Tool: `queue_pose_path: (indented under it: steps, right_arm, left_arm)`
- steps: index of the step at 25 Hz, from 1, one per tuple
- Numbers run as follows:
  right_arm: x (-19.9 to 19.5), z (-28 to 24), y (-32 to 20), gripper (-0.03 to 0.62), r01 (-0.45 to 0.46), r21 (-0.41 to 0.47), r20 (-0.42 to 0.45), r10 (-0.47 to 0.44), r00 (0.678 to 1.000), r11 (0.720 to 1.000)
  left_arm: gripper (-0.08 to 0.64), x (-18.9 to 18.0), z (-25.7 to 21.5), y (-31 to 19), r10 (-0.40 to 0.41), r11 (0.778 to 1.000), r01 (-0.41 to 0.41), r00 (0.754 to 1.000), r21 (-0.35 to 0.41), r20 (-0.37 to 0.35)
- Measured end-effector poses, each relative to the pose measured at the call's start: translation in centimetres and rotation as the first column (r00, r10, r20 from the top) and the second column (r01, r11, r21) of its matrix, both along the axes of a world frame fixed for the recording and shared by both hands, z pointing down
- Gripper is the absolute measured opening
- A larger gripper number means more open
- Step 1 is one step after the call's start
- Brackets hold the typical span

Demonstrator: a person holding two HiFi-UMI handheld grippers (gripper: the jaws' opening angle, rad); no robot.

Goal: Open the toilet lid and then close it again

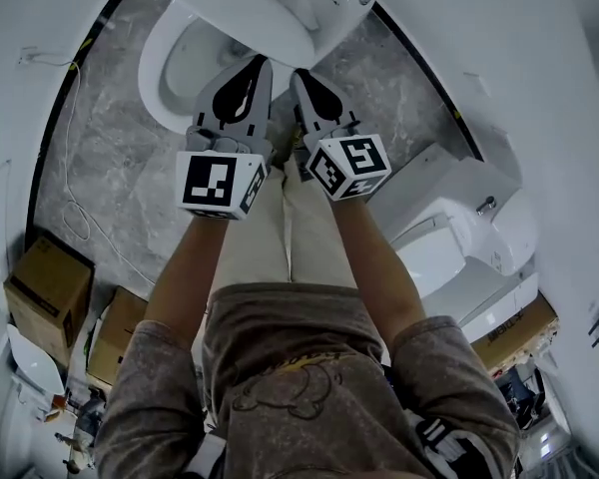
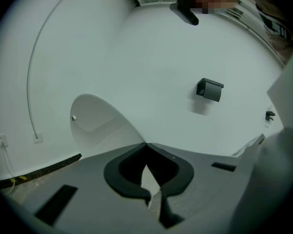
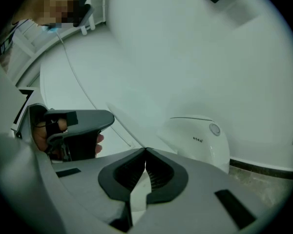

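Observation:
The white toilet lid (image 1: 280,13) is partly raised over the seat and bowl (image 1: 165,63). My left gripper (image 1: 258,66) and right gripper (image 1: 301,76) are side by side with their tips up against the lid's front edge. The left gripper view has its jaws (image 2: 146,145) shut tip to tip with nothing between them, and the lid's underside (image 2: 95,113) curves up to the left. My right gripper (image 3: 146,150) is also shut and empty. The lid's thin edge (image 3: 119,123) runs down to its tip, with the toilet body (image 3: 200,138) beyond.
A second white toilet (image 1: 449,238) stands at the right. Cardboard boxes (image 1: 48,287) sit at the left on the grey marble floor (image 1: 110,158), and a white cable (image 1: 72,183) trails along it. A dark paper holder (image 2: 210,89) hangs on the wall.

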State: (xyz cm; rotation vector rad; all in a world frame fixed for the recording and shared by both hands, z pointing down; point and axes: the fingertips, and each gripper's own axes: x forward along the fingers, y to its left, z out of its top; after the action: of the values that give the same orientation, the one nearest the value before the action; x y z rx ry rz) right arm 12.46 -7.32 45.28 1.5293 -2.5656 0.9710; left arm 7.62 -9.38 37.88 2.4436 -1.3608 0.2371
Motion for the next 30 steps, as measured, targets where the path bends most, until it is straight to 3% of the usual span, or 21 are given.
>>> queue_pose_path:
  steps: [8,15,30]
  right_arm:
    - [4.8,-0.8,-3.8,0.027,-0.013,0.010,-0.001,0.013,1.000,1.000]
    - [8.0,-0.7,-6.9,0.026,-0.037,0.042,-0.015,0.038,0.999,0.998]
    - [12.4,-1.7,-7.8,0.029,-0.121,0.070,-0.023,0.123,0.992,0.990]
  left_arm:
    - [0.009,6.1,-1.2,-5.0,0.076,0.997,-0.075,0.997,0.028,-0.010]
    - [0.009,9.3,-0.7,-8.7,0.113,0.993,-0.112,0.993,0.048,-0.025]
    - [0.009,10.7,-0.4,-8.1,0.136,0.990,-0.136,0.991,0.025,0.000]
